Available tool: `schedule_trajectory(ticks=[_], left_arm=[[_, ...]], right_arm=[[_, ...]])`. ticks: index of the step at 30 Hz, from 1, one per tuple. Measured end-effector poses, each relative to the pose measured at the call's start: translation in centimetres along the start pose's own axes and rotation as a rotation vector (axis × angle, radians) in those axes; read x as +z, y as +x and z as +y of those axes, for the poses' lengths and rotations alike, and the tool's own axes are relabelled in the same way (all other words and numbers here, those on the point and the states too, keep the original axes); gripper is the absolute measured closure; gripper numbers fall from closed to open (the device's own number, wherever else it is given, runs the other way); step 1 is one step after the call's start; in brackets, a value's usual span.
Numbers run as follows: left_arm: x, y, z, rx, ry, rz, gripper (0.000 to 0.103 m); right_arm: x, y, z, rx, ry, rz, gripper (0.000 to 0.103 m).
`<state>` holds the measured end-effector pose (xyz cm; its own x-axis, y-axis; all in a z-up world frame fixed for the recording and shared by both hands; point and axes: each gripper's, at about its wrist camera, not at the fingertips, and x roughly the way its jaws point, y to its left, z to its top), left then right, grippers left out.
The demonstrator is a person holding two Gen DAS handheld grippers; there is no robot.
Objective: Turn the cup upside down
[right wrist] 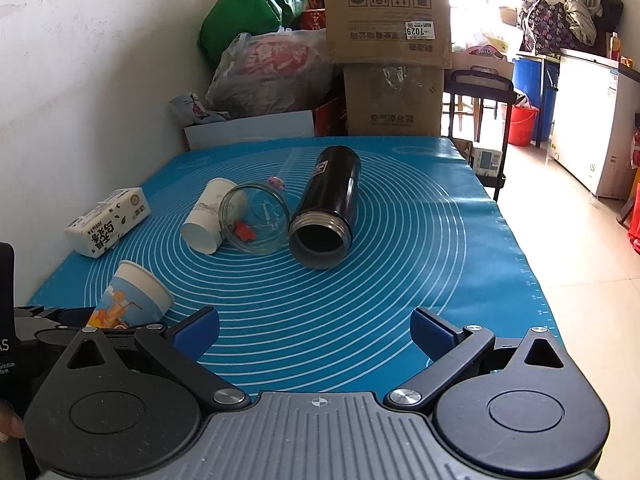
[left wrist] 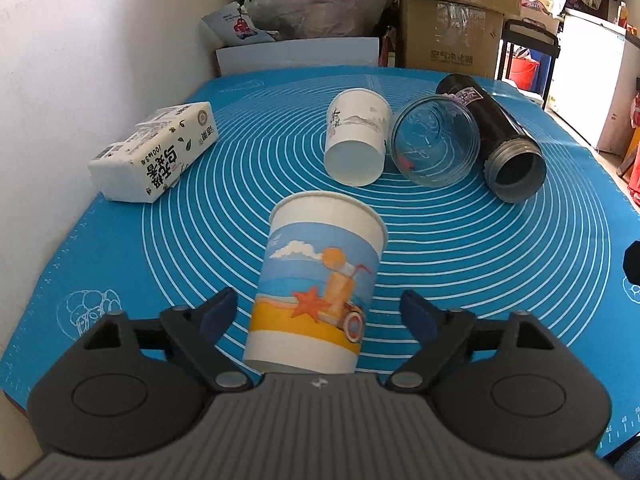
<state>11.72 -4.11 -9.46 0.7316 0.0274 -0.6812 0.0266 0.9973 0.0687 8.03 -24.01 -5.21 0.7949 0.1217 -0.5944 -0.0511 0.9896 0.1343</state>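
A paper cup with a beach print (left wrist: 316,284) stands between the fingers of my left gripper (left wrist: 320,312), mouth up and tilted a little. The jaws are open and a gap shows on both sides of the cup. The same cup (right wrist: 128,300) shows at the lower left of the right wrist view, next to the left gripper. My right gripper (right wrist: 316,332) is open and empty above the blue mat's front part. A second white paper cup (left wrist: 356,140), a clear glass cup (left wrist: 434,142) and a black flask (left wrist: 496,140) lie on their sides further back.
A blue mat with white rings (left wrist: 480,260) covers the table. A white tissue pack (left wrist: 156,152) lies at the left by the wall. Cardboard boxes (right wrist: 388,56) and bags (right wrist: 272,68) stand behind the table. The table's right edge (right wrist: 520,264) drops to a tiled floor.
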Motion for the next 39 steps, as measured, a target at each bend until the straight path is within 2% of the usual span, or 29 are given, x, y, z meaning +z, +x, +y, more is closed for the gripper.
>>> schedule_trajectory(ticks=[17, 24, 33, 36, 39], left_arm=[[0.5, -0.8, 0.6, 0.005, 0.005, -0.047, 0.010], [1.1, -2.4, 2.1, 0.026, -0.026, -0.108, 0.010], [1.5, -5.7, 6.0, 0.072, -0.084, -0.193, 0.006], [1.2, -6.3, 7.8, 0.094, -0.116, -0.200, 0.006], [0.2, -7.1, 9.7, 0.138, -0.156, -0.208, 0.006]], right_arm=[[0.5, -0.5, 0.7, 0.005, -0.029, -0.004, 0.000], [1.8, -0.5, 2.3, 0.007, -0.138, -0.003, 0.000], [5.4, 0.8, 8.0, 0.033, -0.461, 0.005, 0.000], [6.2, 1.8, 11.2, 0.052, -0.642, 0.034, 0.000], [6.2, 2.7, 15.3, 0.068, -0.882, 0.058, 0.000]])
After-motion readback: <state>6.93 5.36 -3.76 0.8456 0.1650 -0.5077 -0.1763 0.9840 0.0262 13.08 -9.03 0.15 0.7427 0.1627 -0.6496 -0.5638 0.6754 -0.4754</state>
